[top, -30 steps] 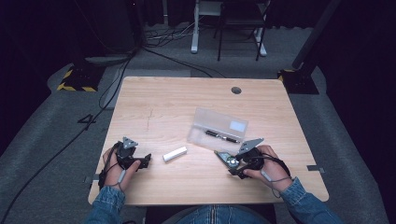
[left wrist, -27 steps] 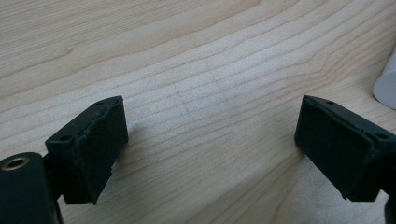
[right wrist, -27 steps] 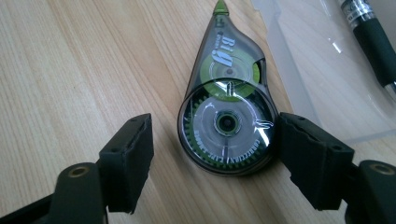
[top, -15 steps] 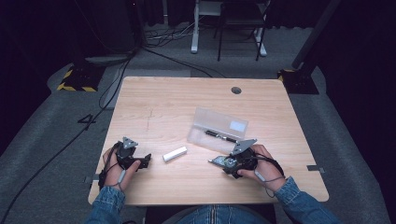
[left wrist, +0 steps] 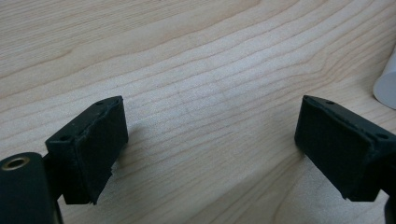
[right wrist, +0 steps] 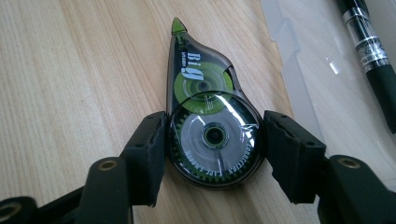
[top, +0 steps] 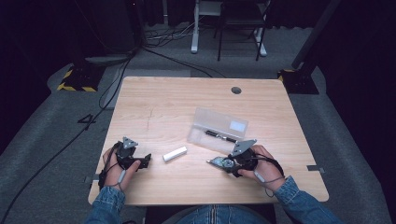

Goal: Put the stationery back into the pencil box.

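Now, on the wooden table (top: 163,100), beside the clear pencil case (top: 215,127), the right gripper (right wrist: 212,140) has been closing around the correction tape dispenser (right wrist: 210,130); its pads seem just touching, though firm pressure is unclear. Squeeze the round body squarely before lifting. The left gripper (left wrist: 210,149) rests apart, empty, near the white eraser (top: 174,153).

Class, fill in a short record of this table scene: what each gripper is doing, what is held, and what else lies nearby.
right gripper: jaws just closing, pads against a correction tape dispenser lying on the table
left gripper: open, nothing between the jaws
case: clear plastic pencil case holding a black pen, beside the dispenser
loose item: white eraser between the two grippers
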`<state>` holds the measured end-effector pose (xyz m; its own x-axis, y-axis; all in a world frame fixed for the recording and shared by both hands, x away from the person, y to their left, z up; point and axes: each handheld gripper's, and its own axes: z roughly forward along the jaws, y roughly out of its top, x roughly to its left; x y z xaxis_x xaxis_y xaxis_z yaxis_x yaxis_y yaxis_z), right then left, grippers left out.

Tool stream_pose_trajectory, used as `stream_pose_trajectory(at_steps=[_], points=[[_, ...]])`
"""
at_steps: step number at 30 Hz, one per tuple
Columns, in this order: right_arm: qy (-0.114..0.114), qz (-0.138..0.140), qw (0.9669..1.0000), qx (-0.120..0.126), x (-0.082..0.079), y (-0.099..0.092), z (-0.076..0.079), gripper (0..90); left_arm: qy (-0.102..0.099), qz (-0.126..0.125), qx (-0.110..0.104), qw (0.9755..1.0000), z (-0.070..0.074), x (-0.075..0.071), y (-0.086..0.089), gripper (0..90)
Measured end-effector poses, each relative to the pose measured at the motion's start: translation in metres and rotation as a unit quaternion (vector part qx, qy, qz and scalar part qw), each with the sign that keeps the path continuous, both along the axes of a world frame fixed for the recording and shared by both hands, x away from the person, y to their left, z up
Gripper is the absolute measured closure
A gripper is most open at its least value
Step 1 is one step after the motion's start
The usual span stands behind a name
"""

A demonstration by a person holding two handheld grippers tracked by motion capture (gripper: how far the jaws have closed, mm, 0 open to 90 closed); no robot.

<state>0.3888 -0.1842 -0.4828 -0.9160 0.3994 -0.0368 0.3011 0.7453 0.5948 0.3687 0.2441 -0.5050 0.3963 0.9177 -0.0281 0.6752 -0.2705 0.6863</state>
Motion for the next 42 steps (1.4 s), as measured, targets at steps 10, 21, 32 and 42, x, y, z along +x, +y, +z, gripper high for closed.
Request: stream_pose_trajectory(at_steps=[10, 21, 32, 42], points=[[-0.014, 0.013, 0.9997, 0.013, -0.003, -0.001, 0.01, 42.6, 0.0, 0.0, 0.0, 1.0, 0.0, 0.0, 0.0, 9.8], [-0.027, 0.015, 0.9991, 0.03, -0.001, -0.003, 0.028, 42.6, 0.0, 0.0, 0.0, 1.0, 0.0, 0.0, 0.0, 9.8], [-0.034, 0.007, 0.9989, 0.031, 0.012, -0.004, 0.035, 42.6, 0.0, 0.0, 0.0, 1.0, 0.0, 0.0, 0.0, 9.8], [-0.035, -0.02, 0.9989, 0.025, 0.032, -0.014, 0.034, 42.6, 0.0, 0.0, 0.0, 1.0, 0.0, 0.0, 0.0, 9.8]])
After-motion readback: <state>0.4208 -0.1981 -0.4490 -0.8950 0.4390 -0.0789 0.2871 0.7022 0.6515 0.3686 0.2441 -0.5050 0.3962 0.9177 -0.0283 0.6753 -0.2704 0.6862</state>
